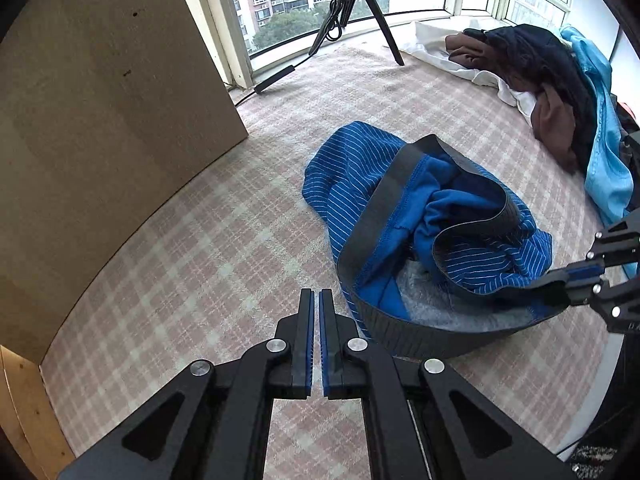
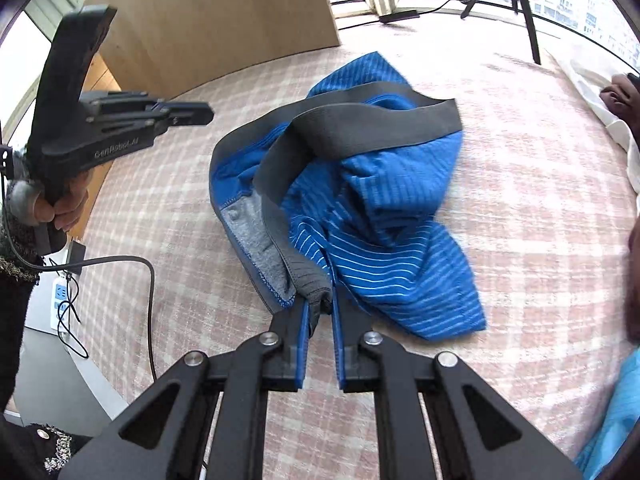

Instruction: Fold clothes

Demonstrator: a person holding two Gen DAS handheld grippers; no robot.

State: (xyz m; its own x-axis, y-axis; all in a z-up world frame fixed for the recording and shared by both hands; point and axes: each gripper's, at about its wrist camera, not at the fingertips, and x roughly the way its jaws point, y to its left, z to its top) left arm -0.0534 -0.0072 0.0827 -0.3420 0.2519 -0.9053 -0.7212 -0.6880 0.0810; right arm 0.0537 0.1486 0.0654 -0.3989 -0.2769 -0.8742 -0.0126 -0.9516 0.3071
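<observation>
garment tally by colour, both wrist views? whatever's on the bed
Blue striped: 1, the boxer briefs, waistband pinched in the right gripper
Brown: 1
Dark navy: 1
Light blue: 1
White: 1
Total: 5 visible; the pile may hide more.

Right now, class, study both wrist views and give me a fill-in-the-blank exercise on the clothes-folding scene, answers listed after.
1. The right gripper is shut on the grey ____ of the blue striped shorts.
2. The left gripper holds ____.
3. The shorts lie on a pink ____ blanket.
4. A black ____ stands by the window.

Missing words: waistband; nothing; checked; tripod
</observation>
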